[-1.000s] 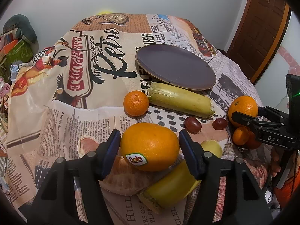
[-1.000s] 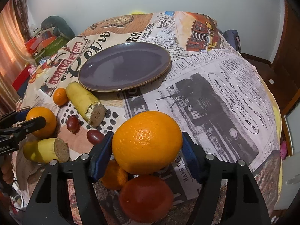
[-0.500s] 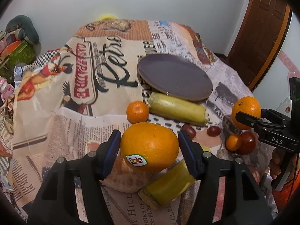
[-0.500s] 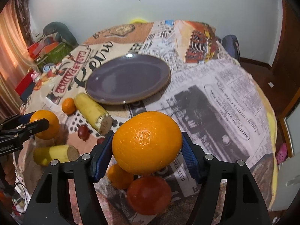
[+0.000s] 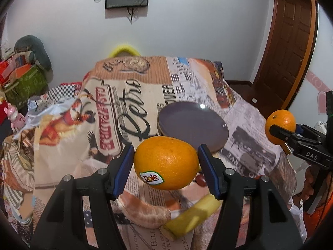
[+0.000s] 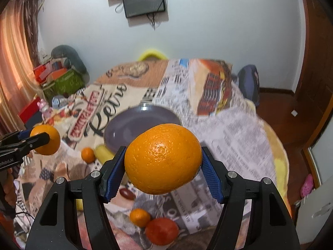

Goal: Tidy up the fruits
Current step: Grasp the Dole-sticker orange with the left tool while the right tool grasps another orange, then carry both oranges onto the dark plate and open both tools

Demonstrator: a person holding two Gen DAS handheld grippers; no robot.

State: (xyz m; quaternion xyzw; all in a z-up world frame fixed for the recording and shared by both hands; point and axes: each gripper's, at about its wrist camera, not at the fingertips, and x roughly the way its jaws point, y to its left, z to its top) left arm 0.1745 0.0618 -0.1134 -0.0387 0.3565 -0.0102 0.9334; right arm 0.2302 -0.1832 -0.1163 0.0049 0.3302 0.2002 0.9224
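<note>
My left gripper [image 5: 165,164] is shut on a large orange with a Dole sticker [image 5: 166,162], held in the air above the table. My right gripper [image 6: 163,160] is shut on a second orange [image 6: 163,158], also lifted. Each gripper shows in the other's view: the right one with its orange [image 5: 281,126] at the right edge, the left one with its orange [image 6: 45,139] at the left edge. A dark purple plate [image 5: 192,126] [image 6: 139,125] lies empty beyond both oranges.
On the newspaper-print tablecloth [image 5: 124,95] lie a small tangerine [image 6: 87,155], another tangerine [image 6: 139,217] beside a tomato [image 6: 162,231], a grape [image 6: 127,193], a yellow cut piece [image 5: 193,214] and a bread-like roll [image 5: 143,212]. A door [image 5: 291,45] stands right; boxes [image 6: 60,79] sit left.
Both grippers have risen with their oranges, and the views tilted upward. The table fruits sank lower in both views, and the wall screen came into sight.
</note>
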